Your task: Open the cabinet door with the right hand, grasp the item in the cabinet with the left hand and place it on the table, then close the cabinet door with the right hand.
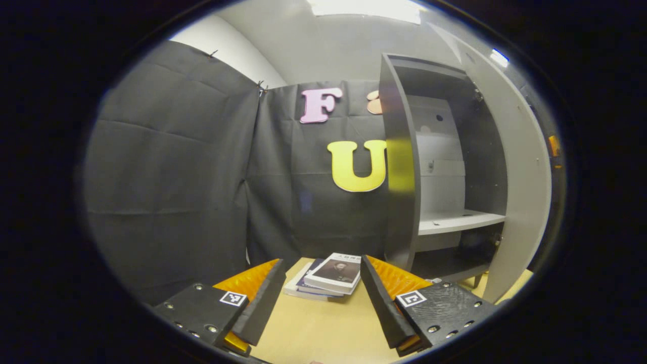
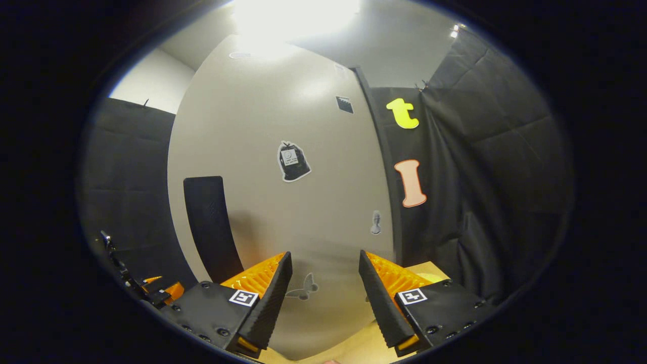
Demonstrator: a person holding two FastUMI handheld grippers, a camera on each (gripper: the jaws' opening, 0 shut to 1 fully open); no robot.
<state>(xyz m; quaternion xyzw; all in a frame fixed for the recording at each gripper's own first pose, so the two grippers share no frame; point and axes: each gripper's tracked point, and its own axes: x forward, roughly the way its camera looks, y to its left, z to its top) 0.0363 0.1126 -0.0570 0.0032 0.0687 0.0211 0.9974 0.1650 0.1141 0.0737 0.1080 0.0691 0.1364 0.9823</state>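
A small stack of books (image 1: 333, 273) lies flat on the tan table (image 1: 323, 328), just beyond my left gripper (image 1: 322, 263), which is open with nothing between its fingers. To the right stands the grey cabinet (image 1: 399, 177), its door (image 1: 525, 192) swung wide open and its white shelf (image 1: 460, 221) bare. In the right gripper view the door's outer face (image 2: 283, 126) is close in front, with a black vertical handle (image 2: 210, 222) at the left. My right gripper (image 2: 325, 255) is open and points at the door's lower part, to the right of the handle.
Black cloth walls close off the booth behind and beside the cabinet. Several stickers (image 2: 293, 162) dot the door's face. Part of a black and orange device (image 2: 151, 293) shows at the lower left of the right gripper view. A strip of table (image 2: 354, 349) shows under the door.
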